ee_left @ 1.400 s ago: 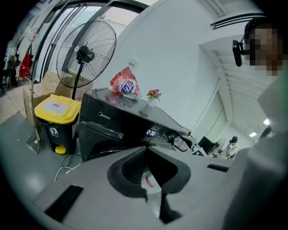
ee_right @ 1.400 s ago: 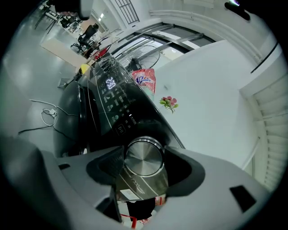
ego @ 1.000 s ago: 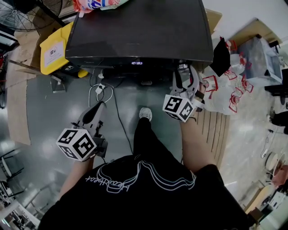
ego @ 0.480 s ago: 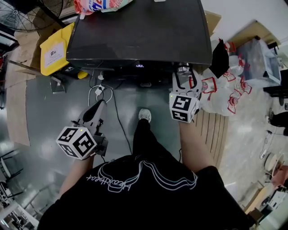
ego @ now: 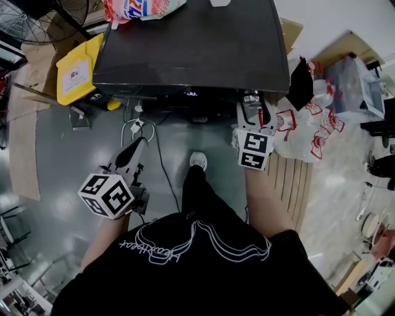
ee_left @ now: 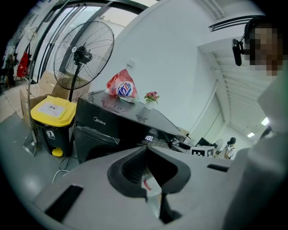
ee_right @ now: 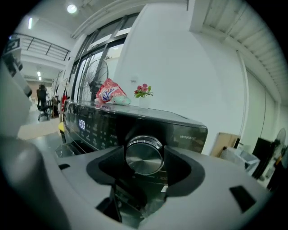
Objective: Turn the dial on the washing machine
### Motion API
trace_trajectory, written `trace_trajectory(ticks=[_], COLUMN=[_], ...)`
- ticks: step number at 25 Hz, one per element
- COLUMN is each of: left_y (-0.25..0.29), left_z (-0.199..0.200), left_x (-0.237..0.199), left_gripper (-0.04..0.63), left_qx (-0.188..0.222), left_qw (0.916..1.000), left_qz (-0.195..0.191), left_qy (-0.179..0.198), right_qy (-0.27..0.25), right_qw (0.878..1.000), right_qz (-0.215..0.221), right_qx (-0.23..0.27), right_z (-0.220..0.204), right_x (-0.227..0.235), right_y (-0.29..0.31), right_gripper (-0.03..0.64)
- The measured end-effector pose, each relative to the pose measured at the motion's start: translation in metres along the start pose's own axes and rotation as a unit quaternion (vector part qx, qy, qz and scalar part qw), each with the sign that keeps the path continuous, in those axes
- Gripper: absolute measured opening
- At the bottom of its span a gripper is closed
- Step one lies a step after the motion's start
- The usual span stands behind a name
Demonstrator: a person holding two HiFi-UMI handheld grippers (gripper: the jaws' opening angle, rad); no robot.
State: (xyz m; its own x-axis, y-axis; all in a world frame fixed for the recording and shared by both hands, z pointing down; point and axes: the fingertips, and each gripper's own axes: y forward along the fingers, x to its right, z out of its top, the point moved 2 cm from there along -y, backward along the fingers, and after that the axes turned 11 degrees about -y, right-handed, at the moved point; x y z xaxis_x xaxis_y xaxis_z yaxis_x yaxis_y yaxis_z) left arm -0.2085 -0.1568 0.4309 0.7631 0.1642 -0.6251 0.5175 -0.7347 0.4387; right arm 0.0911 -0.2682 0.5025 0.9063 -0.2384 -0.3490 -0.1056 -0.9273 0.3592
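Where the black washing machine (ego: 191, 43) has its front panel, the shiny round dial (ee_right: 144, 155) sits near the right end. The right gripper (ego: 250, 106) reaches up to it. Its two jaws stand wide apart, one on each side of the dial, and the dark pads (ee_right: 176, 167) press against the dial's rim. So the dial is held between them. Small lit numbers (ee_right: 82, 124) glow on the panel to the left of the dial.

The left gripper (ego: 138, 144) hangs lower down, over the grey floor (ego: 62, 160), well apart from the machine. Its jaws are closed together at the tips and hold nothing.

A red and white bag (ego: 139, 7) lies on top of the machine, with a little pot of pink flowers (ee_left: 151, 96) near it. A yellow bin (ego: 77, 71) stands just beside the machine's left side, and a big fan (ee_left: 83, 56) stands behind the bin. White bags with red marks (ego: 302, 133) lie on the floor to the right.
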Motion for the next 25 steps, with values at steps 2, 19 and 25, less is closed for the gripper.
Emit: trace_trajectory(ticks=[2, 19, 25], left_y=[0.000, -0.004, -0.013], left_z=[0.001, 0.015, 0.020], left_x=[0.004, 0.026, 0.052], left_gripper=[0.011, 0.011, 0.011], left_qx=[0.000, 0.014, 0.023], left_qw=[1.0000, 0.9995, 0.9981], left_qz=[-0.003, -0.024, -0.055], left_qy=[0.001, 0.012, 0.013], right_qy=[0.062, 0.165, 0.175], right_qw=[0.998, 0.984, 0.969], right_qz=[0.009, 0.071, 0.169], right_qx=[0.007, 0.002, 0.049], right_z=[-0.003, -0.003, 0.034], right_x=[0.004, 0.013, 0.007], right_y=[0.000, -0.008, -0.051], right_gripper=[0.281, 0.287, 0.218])
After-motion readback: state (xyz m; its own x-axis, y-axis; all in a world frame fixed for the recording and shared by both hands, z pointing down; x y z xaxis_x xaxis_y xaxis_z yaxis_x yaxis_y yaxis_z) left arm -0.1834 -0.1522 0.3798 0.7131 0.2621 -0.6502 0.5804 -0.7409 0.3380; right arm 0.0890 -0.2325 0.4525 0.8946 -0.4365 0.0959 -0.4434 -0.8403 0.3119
